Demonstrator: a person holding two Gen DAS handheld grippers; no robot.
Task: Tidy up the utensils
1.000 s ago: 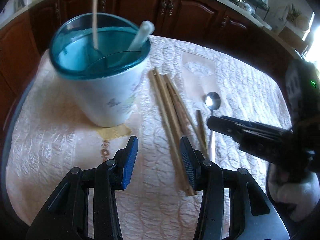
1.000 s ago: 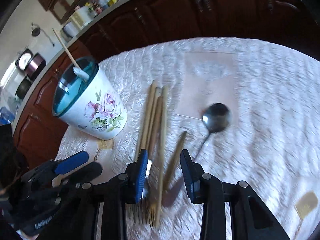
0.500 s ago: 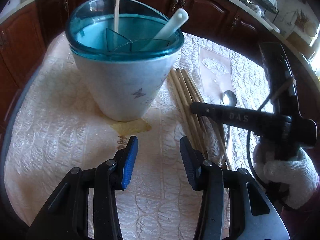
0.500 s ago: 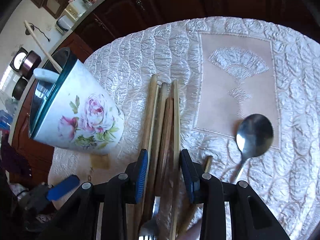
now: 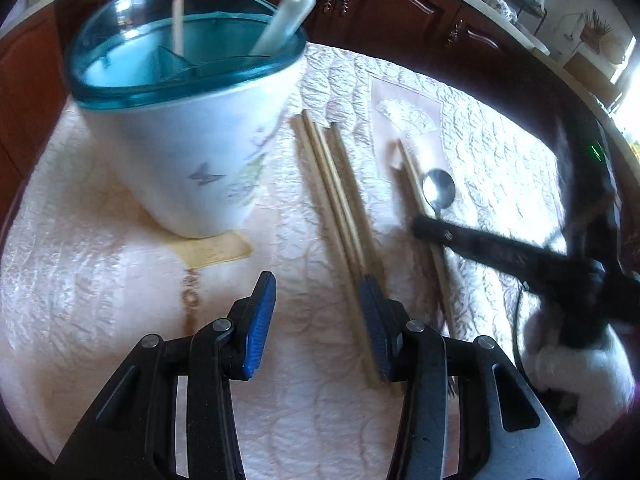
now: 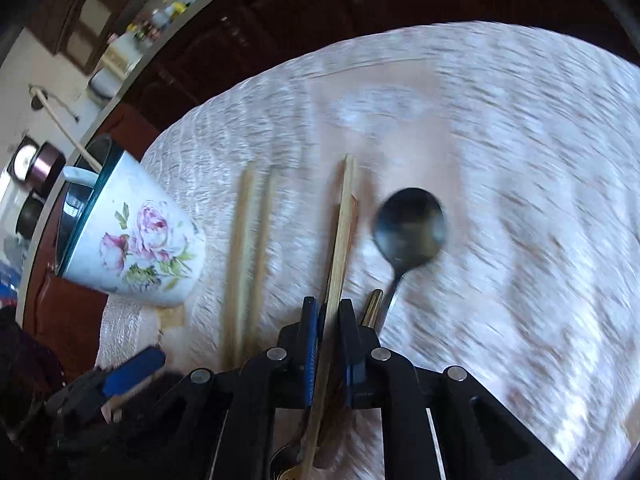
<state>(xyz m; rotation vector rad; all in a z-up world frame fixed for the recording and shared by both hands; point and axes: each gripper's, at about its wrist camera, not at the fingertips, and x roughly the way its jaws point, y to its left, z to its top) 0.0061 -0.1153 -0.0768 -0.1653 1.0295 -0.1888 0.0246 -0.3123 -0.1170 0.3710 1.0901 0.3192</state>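
Note:
A white floral cup (image 5: 192, 152) with a teal divided rim holds a white spoon (image 5: 280, 20) and a thin wooden stick (image 5: 179, 4). Loose wooden chopsticks (image 5: 336, 200) lie on the quilted cloth right of the cup (image 6: 136, 248). My right gripper (image 6: 328, 308) is closing its jaws on a pair of chopsticks (image 6: 344, 232), pulled apart from the loose chopsticks (image 6: 248, 248). A steel spoon (image 6: 410, 228) lies just right of that pair. My left gripper (image 5: 316, 292) stands open above the cloth, nothing between its pads, its right pad over the near ends of the loose chopsticks.
Dark wooden cabinets (image 5: 384, 4) ring the far side of the table. A white-gloved hand (image 5: 580, 372) holds the right gripper (image 5: 420, 224) at the right edge. A gold-coloured handle (image 6: 372, 306) lies beside the spoon's stem. The left gripper's blue pad (image 6: 132, 368) shows low left.
The right jaws have closed on two chopsticks and shifted them right, away from the others and toward the spoon. The left gripper has sunk slightly, still open.

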